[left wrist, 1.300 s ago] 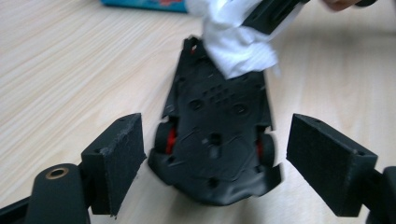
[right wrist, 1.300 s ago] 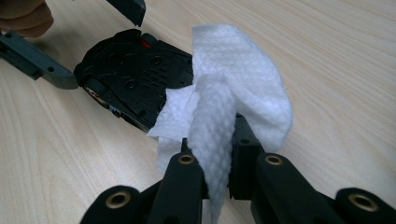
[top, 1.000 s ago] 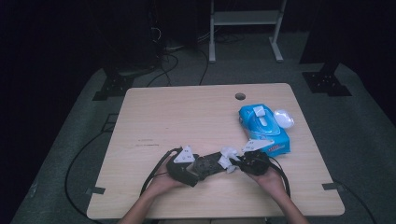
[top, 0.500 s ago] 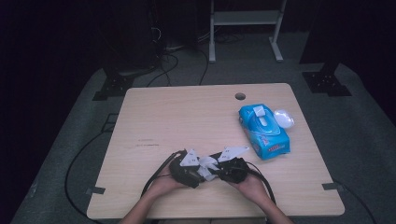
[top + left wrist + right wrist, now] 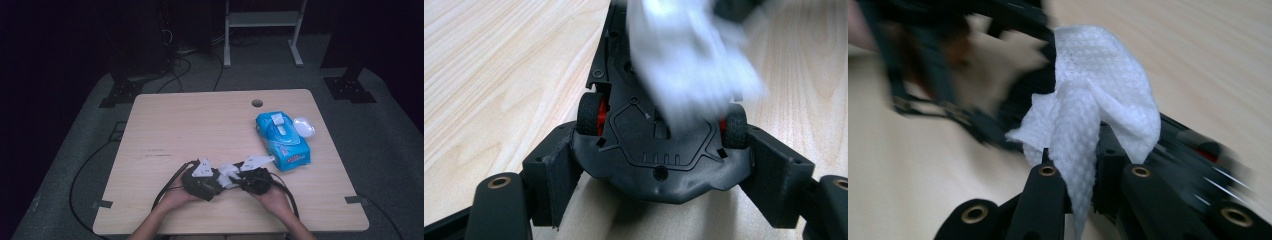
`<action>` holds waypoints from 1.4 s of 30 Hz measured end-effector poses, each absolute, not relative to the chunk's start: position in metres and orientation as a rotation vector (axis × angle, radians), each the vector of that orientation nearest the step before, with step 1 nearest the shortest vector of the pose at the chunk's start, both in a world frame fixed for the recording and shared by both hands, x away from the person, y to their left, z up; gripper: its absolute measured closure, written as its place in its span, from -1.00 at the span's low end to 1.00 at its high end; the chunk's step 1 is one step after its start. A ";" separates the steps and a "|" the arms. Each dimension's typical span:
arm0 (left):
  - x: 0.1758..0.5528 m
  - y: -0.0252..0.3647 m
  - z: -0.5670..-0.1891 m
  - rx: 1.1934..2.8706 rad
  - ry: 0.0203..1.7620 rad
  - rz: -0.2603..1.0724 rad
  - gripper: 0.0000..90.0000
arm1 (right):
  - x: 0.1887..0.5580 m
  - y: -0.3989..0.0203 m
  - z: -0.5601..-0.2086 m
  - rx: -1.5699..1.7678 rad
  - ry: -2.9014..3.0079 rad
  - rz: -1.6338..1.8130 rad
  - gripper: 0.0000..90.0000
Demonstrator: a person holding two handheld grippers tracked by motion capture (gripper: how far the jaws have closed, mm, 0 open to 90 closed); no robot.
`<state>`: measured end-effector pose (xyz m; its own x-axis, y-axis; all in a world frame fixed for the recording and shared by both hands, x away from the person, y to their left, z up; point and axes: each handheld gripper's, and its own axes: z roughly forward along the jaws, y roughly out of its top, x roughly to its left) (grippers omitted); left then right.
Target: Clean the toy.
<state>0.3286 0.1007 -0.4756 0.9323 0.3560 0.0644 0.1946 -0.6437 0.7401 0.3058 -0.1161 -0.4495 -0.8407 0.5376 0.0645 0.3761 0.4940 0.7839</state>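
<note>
A black toy car (image 5: 659, 150) with red wheel hubs is held underside-up between the pads of the left gripper (image 5: 659, 170), whose jaws have just been closing and now press on the car's flanks by the wheels; no maker's mark can be read on the moulded underside. A white embossed wipe (image 5: 1098, 115) is pinched tight between the closed jaws of the right gripper (image 5: 1083, 200) and is laid against the car's underside; in the left gripper view the wipe (image 5: 689, 65) is blurred.

In the high view the car and wipe (image 5: 227, 175) are seen near the table's front edge, at about six o'clock from the table's middle; the left gripper (image 5: 202, 180) is held at nine o'clock of the wipe and the right gripper (image 5: 255, 177) at three o'clock, the two pointed at each other, with both hands and forearms coming in from six o'clock.

A blue wipe packet (image 5: 282, 140) lies at about two o'clock of the grippers, its white lid (image 5: 303, 126) flipped open; its printing is too small to be read. The wooden table (image 5: 200, 120) bears a faint line of small marks left of its middle, not legible.
</note>
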 end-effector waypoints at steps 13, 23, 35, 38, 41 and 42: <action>0.328 0.101 -0.473 2.264 0.379 0.267 -0.47 | 0.306 -0.100 -0.447 0.742 2.573 1.310 0.86; 0.328 0.101 -0.476 2.279 0.381 0.266 -0.47 | 0.328 -0.110 -0.448 0.847 2.522 1.243 0.87; 0.328 0.101 -0.476 2.291 0.384 0.279 -0.47 | 0.328 -0.078 -0.446 0.756 2.537 1.223 0.87; 0.328 0.101 -0.476 2.286 0.385 0.274 -0.47 | 0.338 -0.085 -0.444 0.852 2.505 1.208 0.87; 0.328 0.101 -0.476 2.284 0.386 0.275 -0.47 | 0.334 -0.078 -0.445 0.819 2.531 1.233 0.87; 0.328 0.101 -0.476 2.284 0.386 0.275 -0.47 | 0.332 -0.074 -0.445 0.783 2.551 1.253 0.86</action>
<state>0.3280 0.1011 -0.4758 0.9301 0.3595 0.0751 0.1888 -0.6436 0.7417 0.3320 -0.0740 -0.4453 -0.8416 0.5370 0.0572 0.3735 0.5023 0.7799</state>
